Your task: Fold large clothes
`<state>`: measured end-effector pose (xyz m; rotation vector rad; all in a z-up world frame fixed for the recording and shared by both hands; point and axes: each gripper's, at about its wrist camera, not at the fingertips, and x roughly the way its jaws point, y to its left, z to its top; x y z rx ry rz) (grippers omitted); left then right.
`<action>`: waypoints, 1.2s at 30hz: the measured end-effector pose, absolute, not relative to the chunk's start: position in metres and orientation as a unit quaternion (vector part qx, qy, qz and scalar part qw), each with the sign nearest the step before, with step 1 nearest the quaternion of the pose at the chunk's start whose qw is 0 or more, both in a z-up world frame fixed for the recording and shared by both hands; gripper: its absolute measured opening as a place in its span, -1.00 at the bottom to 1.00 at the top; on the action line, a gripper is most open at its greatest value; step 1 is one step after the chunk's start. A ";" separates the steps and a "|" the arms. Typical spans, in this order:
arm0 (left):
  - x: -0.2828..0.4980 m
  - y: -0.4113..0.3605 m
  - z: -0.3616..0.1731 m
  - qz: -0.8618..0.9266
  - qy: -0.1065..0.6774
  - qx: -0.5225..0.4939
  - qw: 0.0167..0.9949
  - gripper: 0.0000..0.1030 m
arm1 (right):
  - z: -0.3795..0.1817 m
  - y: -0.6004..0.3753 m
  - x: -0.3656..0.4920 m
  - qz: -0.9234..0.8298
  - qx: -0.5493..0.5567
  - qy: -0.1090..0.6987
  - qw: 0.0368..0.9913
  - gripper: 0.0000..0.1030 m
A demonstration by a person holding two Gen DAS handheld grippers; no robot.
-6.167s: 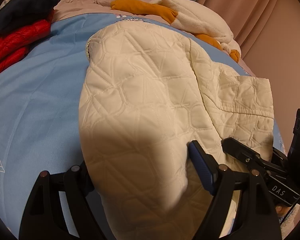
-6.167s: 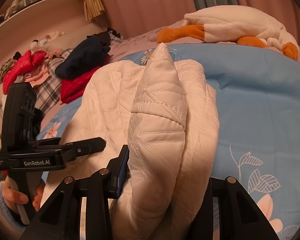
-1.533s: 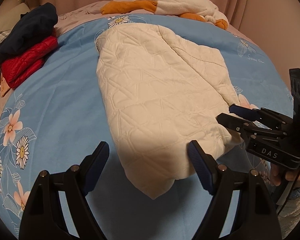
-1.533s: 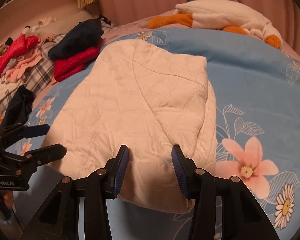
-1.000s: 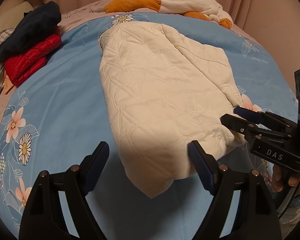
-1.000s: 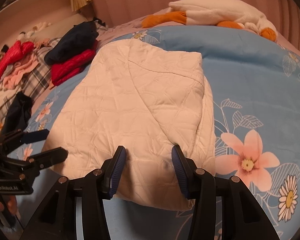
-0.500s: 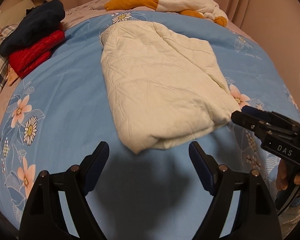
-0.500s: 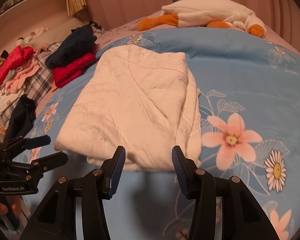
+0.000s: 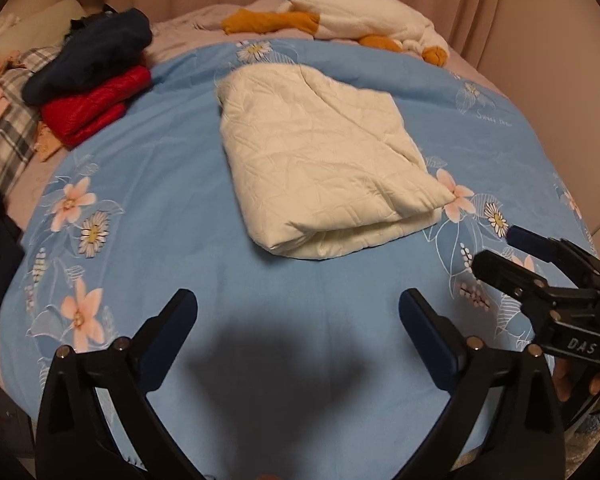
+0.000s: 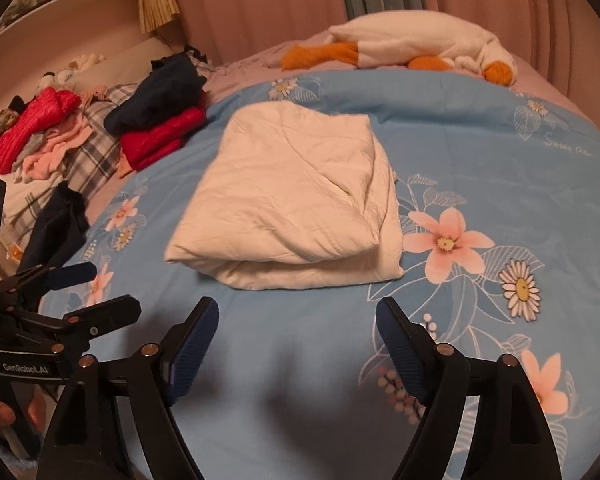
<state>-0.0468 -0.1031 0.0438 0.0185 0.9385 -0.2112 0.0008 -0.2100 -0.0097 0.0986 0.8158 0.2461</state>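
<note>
— Lying folded on the bed, is it, that cream quilted jacket [image 9: 324,168]?

— Yes, it sits in a thick rectangle near the middle of the blue floral duvet [image 9: 172,184], the fold edge turned toward the cameras. Nothing touches it.

— And the left hand-held gripper [image 9: 298,312]?

— Its jaws are opening and stand wide apart over bare duvet, just short of the jacket's near edge. Nothing is between them. Its shadow falls on the blue cover below.

— The right hand-held gripper [image 10: 298,320]?

— Also opening, with its blue pads [image 10: 196,344] well apart and only duvet between them. The jacket lies just beyond the fingertips, clear of both pads.

— Can each be seen from the other side?

— Yes. In the left wrist view the right one comes in from the right edge, a person's fingers on its handle. In the right wrist view the left one shows at the left edge.

— What else is on the bed?

— A folded red garment [image 10: 160,140] with a dark navy one [image 10: 156,96] on top, left of the jacket, and a white and orange plush toy [image 10: 412,46] at the far end by the curtains [image 10: 268,4].
</note>
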 end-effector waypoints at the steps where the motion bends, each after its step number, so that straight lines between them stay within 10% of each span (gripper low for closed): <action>1: -0.052 -0.102 0.048 -0.094 0.444 0.011 0.891 0.99 | -0.007 -0.210 -0.002 0.116 0.048 0.394 0.911 0.70; 8: -0.074 -0.094 0.077 -0.075 0.407 0.020 0.910 0.99 | 0.017 -0.212 -0.019 0.088 0.045 0.361 0.927 1.00; 36: -0.103 -0.098 0.103 -0.046 0.378 0.000 0.924 0.99 | 0.033 -0.194 -0.057 0.026 0.011 0.326 0.945 1.00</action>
